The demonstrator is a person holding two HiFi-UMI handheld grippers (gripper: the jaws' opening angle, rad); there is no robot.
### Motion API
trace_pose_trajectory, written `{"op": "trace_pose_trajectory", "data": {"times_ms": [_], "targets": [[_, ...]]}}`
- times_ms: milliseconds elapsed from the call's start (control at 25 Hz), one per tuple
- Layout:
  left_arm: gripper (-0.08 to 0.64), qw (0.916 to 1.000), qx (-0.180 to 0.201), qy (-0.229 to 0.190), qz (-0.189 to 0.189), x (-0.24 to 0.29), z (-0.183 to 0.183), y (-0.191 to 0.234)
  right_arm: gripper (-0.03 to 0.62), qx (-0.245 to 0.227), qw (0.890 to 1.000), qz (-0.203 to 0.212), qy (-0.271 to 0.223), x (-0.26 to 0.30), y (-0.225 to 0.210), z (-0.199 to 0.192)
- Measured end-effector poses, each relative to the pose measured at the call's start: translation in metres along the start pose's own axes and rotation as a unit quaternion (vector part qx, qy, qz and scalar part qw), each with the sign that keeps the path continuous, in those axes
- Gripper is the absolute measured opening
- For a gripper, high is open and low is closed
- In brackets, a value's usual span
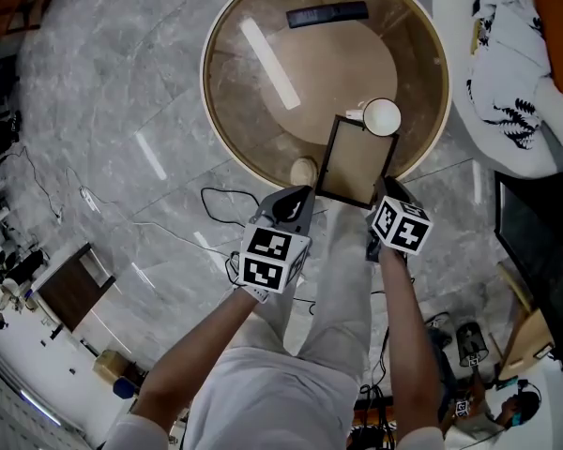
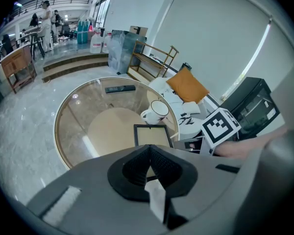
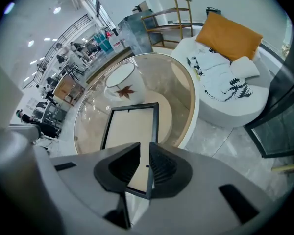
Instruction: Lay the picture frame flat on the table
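Over the near rim of the round glass surface (image 1: 258,125), the picture frame (image 1: 357,160) seems not yet laid flat, its side rail grasped by the right gripper's (image 1: 383,187) fingers, while the left gripper's (image 1: 296,200) fingers are clenched on nothing.

I seem to be working in a big open-plan office or lab hall: grey marble floor (image 1: 94,92) strewn with cables (image 1: 211,191), a lounge corner with a round glass table (image 1: 209,111) and white sofa (image 3: 228,106), and desks (image 2: 17,65) with people (image 2: 45,13) far off on the left.
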State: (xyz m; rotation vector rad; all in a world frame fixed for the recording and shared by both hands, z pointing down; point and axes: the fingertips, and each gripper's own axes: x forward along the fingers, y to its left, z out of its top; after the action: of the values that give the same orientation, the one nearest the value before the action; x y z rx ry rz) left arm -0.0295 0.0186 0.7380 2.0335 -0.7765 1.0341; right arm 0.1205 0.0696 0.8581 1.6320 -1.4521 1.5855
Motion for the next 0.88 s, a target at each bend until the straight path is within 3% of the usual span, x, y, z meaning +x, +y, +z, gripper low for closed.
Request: {"op": "trace_pose_trajectory", "data": {"times_ms": [280,880], "targets": [[0.005,0.9999,0.008,-0.007,-0.003,-0.019,0.012,-0.015,0.022,-0.029,0.999,0.010,-0.007,-0.039,0.011,0.011],[0.005,0.9987,0.023,-0.040,-0.019,-0.108,0.071,-0.059,0.018,-0.071,0.996,0.042,-0.044,-0.161,0.048,0.058]]}}
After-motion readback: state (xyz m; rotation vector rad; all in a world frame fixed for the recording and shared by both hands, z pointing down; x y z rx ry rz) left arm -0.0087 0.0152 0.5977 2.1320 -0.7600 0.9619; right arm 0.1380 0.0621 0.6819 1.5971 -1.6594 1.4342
